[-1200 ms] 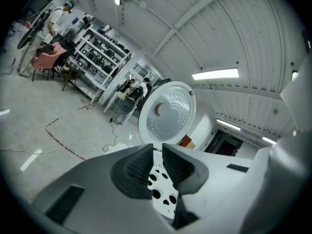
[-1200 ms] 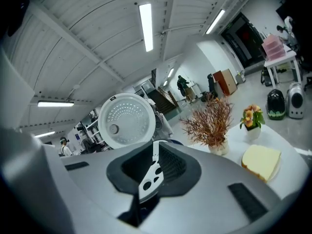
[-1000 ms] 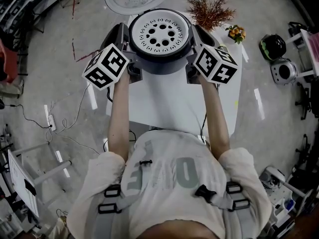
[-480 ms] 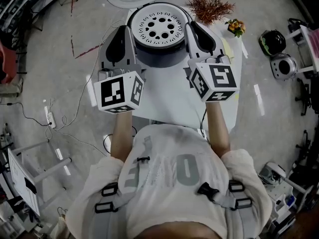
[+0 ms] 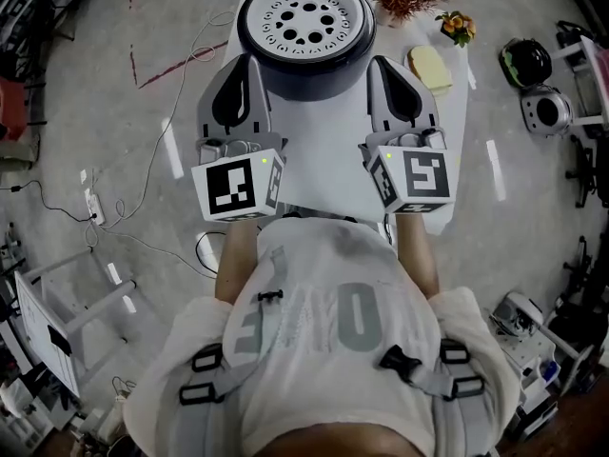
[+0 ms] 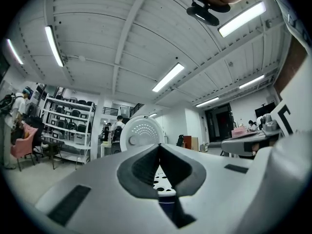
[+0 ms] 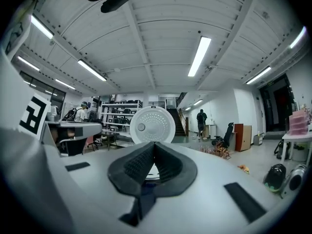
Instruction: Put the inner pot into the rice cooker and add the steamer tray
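**A:** Grey shell, black pads: that's the left tongs (image 5: 245,63), low over the desk (image 5: 324,169), just beside the cooker (image 5: 304,65). How do the jaws stand?

**B:** Together. They have just been closing, and the pads meet at the tip with nothing between them. Their own view shows only a slice of the tray past the gap.

**A:** Where is the tray?

**B:** The tray (image 5: 304,12) lies flat across the cooker's mouth at the far end of the desk. The lid (image 6: 141,133) stands open behind it. I can't see the pot because the tray covers it, so I judge it is already inside.

**A:** How would the tray handle?

**B:** It looks thin, stiff and light, and probably slick, since it is smooth and full of holes. I'd pinch the rim on opposite sides, one tongs each, and keep it level. A one-sided grip would likely tip it.

**A:** And on the right?

**B:** The right tongs (image 5: 383,63) mirror the left ones, just beside the cooker. Their jaws have just been closing and are together, with nothing in them. Further right, a sponge (image 5: 430,65) lies on the desk, apart from the cooker.
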{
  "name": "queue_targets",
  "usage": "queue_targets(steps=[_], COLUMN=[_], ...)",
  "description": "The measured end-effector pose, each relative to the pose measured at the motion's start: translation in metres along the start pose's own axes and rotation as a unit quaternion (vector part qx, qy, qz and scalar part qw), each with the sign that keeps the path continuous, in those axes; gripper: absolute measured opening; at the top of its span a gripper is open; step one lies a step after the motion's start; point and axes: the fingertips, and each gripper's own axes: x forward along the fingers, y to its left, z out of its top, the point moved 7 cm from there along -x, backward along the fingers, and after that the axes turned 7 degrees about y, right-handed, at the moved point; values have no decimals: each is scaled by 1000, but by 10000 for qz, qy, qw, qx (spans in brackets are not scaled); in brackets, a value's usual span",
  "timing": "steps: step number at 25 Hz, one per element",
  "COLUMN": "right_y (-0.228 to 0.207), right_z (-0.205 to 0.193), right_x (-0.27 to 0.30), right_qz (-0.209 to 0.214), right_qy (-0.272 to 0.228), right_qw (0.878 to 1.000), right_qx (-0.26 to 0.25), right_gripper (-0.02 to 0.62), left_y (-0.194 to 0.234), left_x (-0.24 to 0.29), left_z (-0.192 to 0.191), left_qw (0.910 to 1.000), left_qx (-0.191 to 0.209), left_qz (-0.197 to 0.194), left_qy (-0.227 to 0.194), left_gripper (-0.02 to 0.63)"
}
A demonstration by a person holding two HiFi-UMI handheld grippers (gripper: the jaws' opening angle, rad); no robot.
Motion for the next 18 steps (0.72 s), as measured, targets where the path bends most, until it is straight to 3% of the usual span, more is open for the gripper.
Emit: queue_targets(steps=[18], right_y=[4], right_z=[-9], right_x=[-3], right_qz=[3], right_qy=[84], right_qw=[10000], right_qx=[8], right_gripper=[8], left_y=[0], left_x=[-3], left_z=[-11], left_qw=[9999], left_qx=[-54], left_qz=[-24], left_qy=[87], left_gripper=[21])
